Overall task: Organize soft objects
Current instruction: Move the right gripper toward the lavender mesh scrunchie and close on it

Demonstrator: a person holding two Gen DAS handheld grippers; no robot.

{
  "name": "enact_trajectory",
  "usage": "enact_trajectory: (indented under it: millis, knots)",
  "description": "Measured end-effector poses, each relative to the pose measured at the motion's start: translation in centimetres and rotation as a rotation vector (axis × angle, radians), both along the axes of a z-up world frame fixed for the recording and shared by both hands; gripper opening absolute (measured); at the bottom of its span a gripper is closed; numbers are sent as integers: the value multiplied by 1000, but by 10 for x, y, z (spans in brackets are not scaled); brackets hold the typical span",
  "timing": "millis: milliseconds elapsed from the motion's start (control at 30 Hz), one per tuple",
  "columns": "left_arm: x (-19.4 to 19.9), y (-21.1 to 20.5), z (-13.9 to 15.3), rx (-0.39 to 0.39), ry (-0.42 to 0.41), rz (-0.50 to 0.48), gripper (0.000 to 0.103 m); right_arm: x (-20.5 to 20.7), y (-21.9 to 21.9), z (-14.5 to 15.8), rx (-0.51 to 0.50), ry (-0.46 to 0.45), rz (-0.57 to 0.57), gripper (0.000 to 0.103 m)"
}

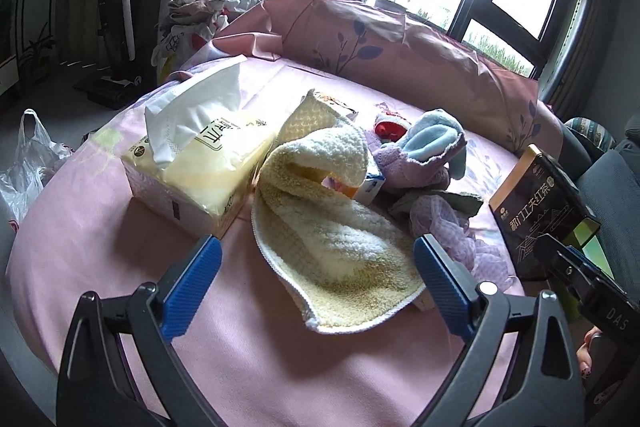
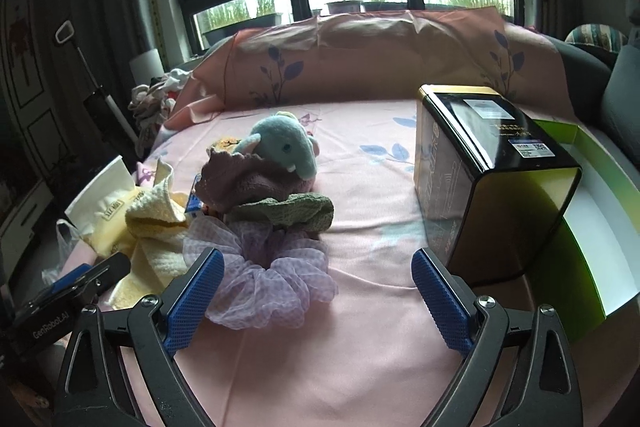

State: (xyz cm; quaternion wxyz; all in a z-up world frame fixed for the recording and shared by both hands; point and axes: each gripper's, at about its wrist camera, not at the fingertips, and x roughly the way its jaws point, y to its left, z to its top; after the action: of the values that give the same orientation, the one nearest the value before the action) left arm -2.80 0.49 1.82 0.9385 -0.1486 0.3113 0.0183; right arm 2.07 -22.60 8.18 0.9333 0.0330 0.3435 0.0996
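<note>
On the pink bedsheet (image 1: pixel 100 227) a yellow-and-white towel (image 1: pixel 320 227) lies crumpled, just ahead of my left gripper (image 1: pixel 318 263), which is open and empty. Behind the towel sit a blue plush elephant (image 1: pixel 432 137), a mauve cloth (image 1: pixel 412 171), a green cloth (image 1: pixel 460 203) and a lilac mesh scrunchie (image 1: pixel 448 231). In the right wrist view the scrunchie (image 2: pixel 272 279) rests by the left finger of my open right gripper (image 2: pixel 318 283), untouched. Beyond it are the green cloth (image 2: pixel 288 213), mauve cloth (image 2: pixel 240 183) and elephant (image 2: pixel 284 145); the towel (image 2: pixel 156 239) is at left.
A tissue pack (image 1: pixel 196 163) stands left of the towel. A black-and-gold tea box (image 2: pixel 492 179) stands at right, beside an open green-and-white box (image 2: pixel 592 227). A pink pillow (image 2: pixel 360 55) lines the back under the window. A plastic bag (image 1: pixel 24 163) and a clothes pile (image 1: pixel 192 11) sit off the bed.
</note>
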Motion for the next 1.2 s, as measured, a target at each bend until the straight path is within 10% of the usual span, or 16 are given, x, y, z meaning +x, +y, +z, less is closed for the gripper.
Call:
enact_trajectory:
  millis: [367, 1200]
  knots:
    - [-3, 2, 0, -43, -13, -11, 79, 6, -2, -10, 54, 58, 14, 67]
    - [-4, 0, 2, -41, -32, -10, 65, 5, 4, -12, 75, 46, 56, 42]
